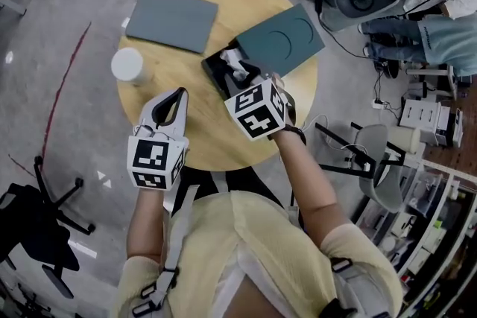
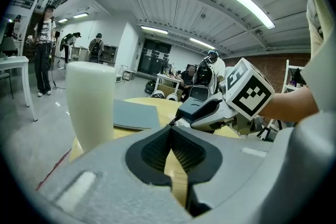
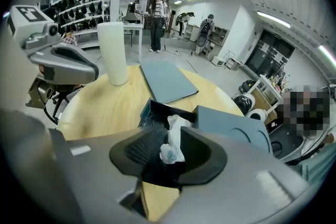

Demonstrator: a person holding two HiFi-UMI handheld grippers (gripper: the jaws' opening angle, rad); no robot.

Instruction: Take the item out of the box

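Observation:
A black open box (image 1: 215, 73) stands near the middle of the round wooden table (image 1: 186, 134), and a crumpled white item (image 1: 237, 67) lies inside it. My right gripper (image 1: 243, 78) reaches into the box. In the right gripper view the white item (image 3: 176, 124) sits between the open jaws of this gripper (image 3: 169, 150); a gap shows at the left pad. My left gripper (image 1: 179, 95) hovers over the table's front left, apart from the box. Its jaws (image 2: 169, 134) meet at the tips with nothing between them.
A teal lid (image 1: 282, 41) with a round recess rests against the box's right side. A flat grey-teal panel (image 1: 171, 18) lies at the table's far left. A white cylinder (image 1: 130, 65) stands at the left edge. Chairs, helmets and gear ring the table.

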